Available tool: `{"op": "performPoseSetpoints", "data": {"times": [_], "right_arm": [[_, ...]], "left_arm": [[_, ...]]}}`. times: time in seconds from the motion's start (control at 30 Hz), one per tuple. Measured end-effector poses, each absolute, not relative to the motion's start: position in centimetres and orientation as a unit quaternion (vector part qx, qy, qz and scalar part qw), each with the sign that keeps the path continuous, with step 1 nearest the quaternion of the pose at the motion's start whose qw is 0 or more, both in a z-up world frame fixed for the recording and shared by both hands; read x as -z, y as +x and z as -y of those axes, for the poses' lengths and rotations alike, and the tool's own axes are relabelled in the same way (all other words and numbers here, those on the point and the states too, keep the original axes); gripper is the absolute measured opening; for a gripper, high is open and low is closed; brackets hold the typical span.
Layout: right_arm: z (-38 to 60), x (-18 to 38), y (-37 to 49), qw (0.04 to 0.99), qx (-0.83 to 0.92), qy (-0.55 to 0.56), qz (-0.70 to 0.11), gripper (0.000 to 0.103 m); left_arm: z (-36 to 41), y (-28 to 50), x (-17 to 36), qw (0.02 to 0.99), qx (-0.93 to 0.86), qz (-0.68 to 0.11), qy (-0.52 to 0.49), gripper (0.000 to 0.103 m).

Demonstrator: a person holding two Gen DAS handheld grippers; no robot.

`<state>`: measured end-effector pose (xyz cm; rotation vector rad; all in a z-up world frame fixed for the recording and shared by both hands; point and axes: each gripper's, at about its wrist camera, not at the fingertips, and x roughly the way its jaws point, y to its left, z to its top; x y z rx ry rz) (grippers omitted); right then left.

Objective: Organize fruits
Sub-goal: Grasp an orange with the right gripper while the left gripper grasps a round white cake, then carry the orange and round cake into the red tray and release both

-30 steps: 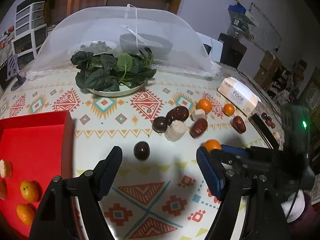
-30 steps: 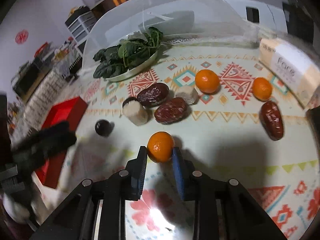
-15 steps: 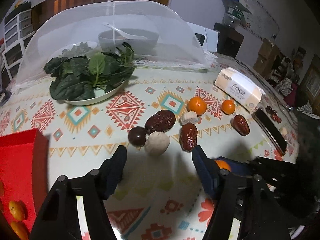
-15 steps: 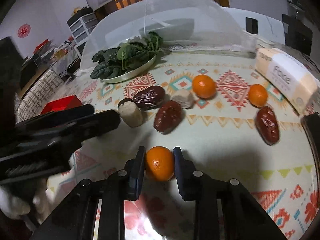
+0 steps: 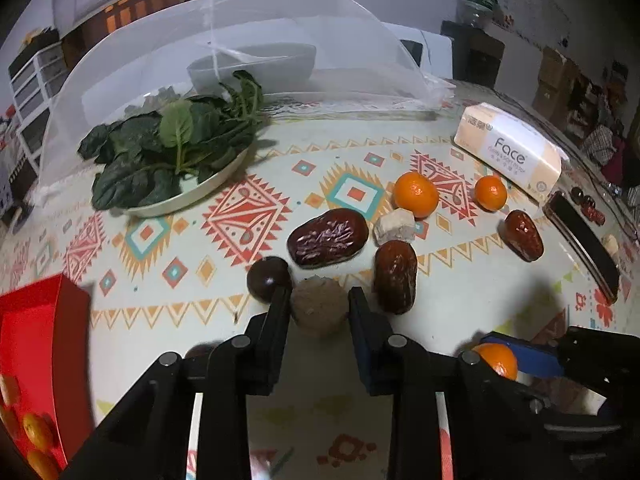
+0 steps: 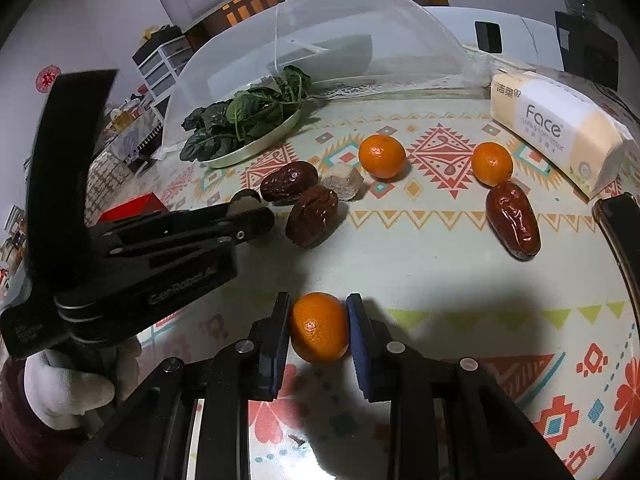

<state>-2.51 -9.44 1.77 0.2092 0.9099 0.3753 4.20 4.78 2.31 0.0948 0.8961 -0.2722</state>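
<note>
Left gripper (image 5: 319,303), lower centre of its view: fingers partly open, flanking a beige rough ball (image 5: 319,307) on the patterned tablecloth (image 5: 440,312); contact with the pads unclear. Dark round fruit (image 5: 268,278) just beside the left finger. Right gripper (image 6: 319,329), bottom centre: pads closed against a mandarin (image 6: 319,327). Red box (image 5: 38,344) at the left edge holds small oranges (image 5: 37,430).
</note>
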Motion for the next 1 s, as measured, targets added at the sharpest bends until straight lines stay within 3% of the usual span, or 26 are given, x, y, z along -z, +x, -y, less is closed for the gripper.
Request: {"op": "performPoseSetpoints", "data": {"times": [0.23, 0.5, 1.0], "right_arm": [[9.4, -2.0, -3.0, 0.880, -0.177, 0.103, -0.428, 0.030], [6.7, -5.0, -5.1, 0.884, -0.204, 0.101, -0.409, 0.030], [-10.6, -8.9, -7.5, 0.855, -0.328, 0.014, -0.402, 0.030]], "left_arm": [[-8.8, 0.8, -4.7, 0.899, 0.131, -0.417, -0.021, 0.029], [-18.6, -5.8, -7.9, 0.912, 0.091, -0.376, -0.136, 0.029], [-33.8, -12.6, -4.4, 0.904, -0.055, -0.368, -0.211, 0.029]]}}
